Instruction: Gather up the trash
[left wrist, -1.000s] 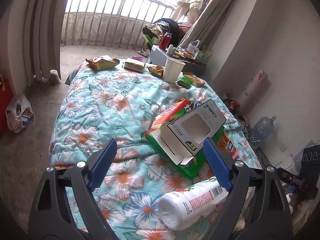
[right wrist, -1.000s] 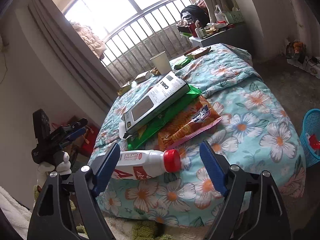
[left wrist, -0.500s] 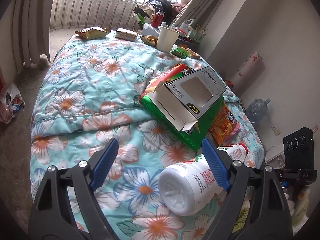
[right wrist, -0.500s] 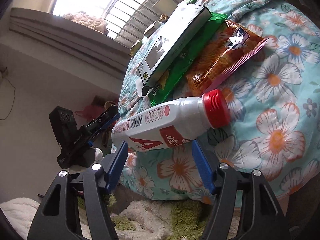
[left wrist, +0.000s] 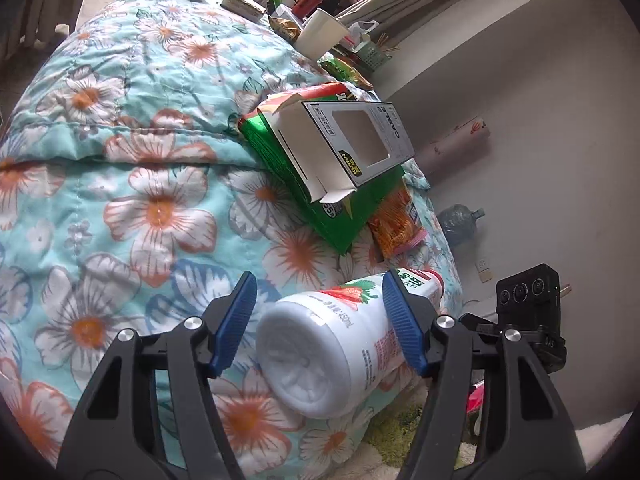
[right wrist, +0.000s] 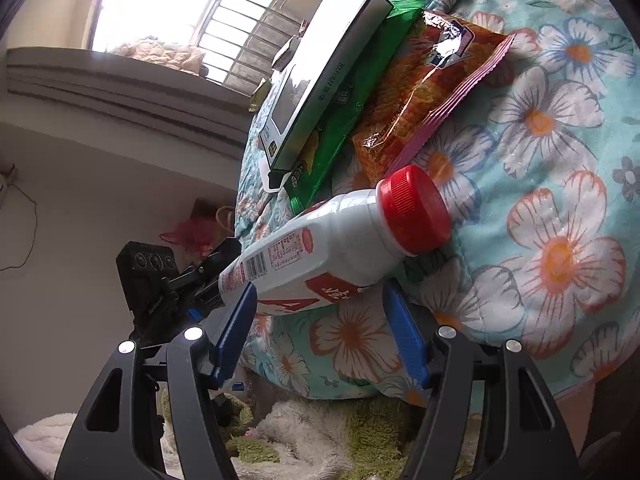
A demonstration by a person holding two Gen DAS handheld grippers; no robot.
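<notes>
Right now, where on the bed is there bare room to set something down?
The quilt lies bare left of the white box and the bottle. It is crowded around the box, the green bag and orange bag, and near the paper cup.

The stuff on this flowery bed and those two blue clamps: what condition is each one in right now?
Bottle: capped, lying on its side.
Cable box: end flap open, looks empty, lying on the green packet.
Orange snack bag: torn open, flat.
Paper cup: upright.
Left gripper: open around the bottle's base.
Right gripper: open, below the bottle.
</notes>
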